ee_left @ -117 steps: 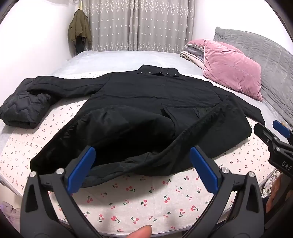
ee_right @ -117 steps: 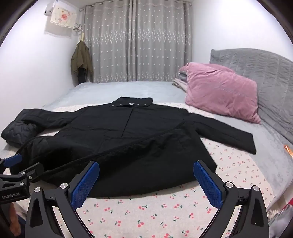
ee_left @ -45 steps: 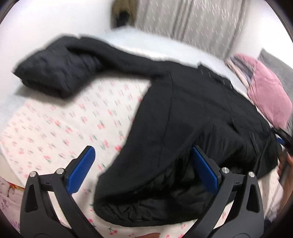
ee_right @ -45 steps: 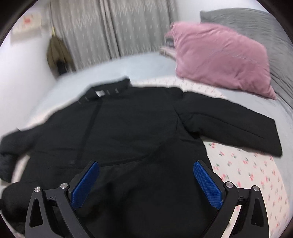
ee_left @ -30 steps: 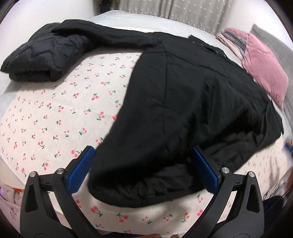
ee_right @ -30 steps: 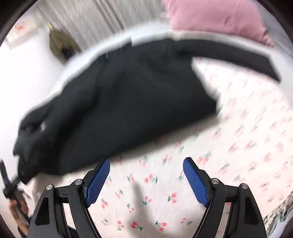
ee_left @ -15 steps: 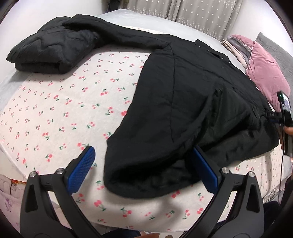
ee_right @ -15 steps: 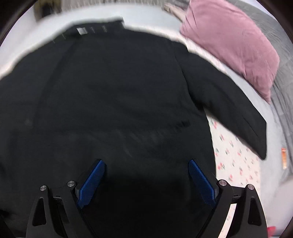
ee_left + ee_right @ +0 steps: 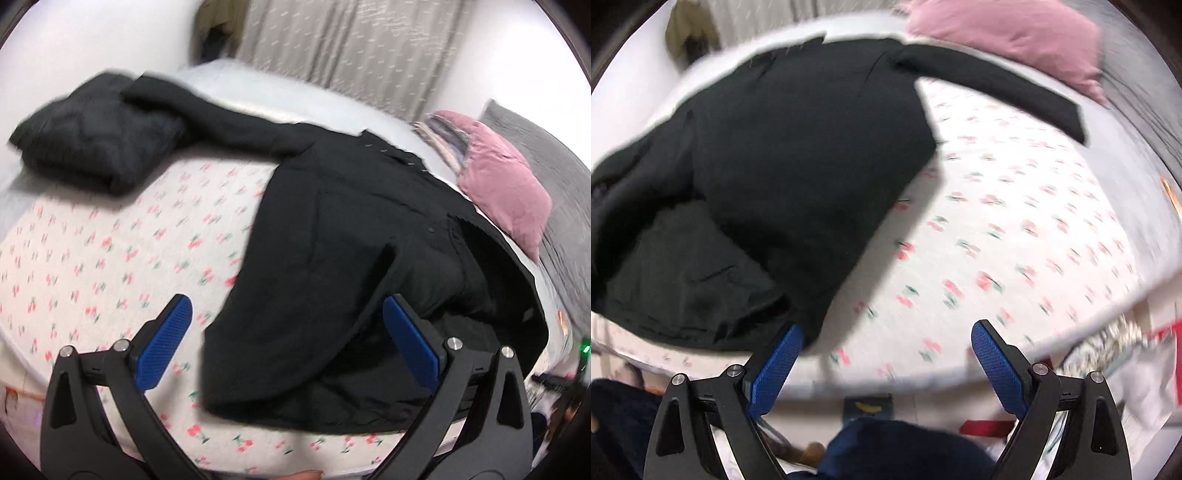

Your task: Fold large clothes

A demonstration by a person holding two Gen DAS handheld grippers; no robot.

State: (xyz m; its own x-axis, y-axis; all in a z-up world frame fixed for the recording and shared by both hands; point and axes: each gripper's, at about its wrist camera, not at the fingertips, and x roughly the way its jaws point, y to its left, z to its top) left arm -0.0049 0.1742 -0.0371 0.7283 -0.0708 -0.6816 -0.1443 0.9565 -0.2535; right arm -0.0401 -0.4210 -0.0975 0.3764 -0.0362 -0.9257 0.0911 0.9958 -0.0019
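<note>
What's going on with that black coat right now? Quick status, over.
Left gripper open, empty. Right gripper open, empty. Black coat on the bed, one side folded over, both sleeves out. Folded dark jacket touches the far sleeve.

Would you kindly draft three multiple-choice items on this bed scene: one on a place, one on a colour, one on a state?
1. Where is the pink pillow?
A. On the floor
B. Beyond the black coat, by the grey headboard
C. Under the coat

2. What colour are the tool pads?
A. Blue
B. Red
C. White

3. How is the right tool?
A. Shut on the coat
B. Open, holding nothing
C. Shut on a sleeve

Key: B, it lies against the headboard; A, blue pads on black arms; B, only the cherry-print sheet shows in its gap.
</note>
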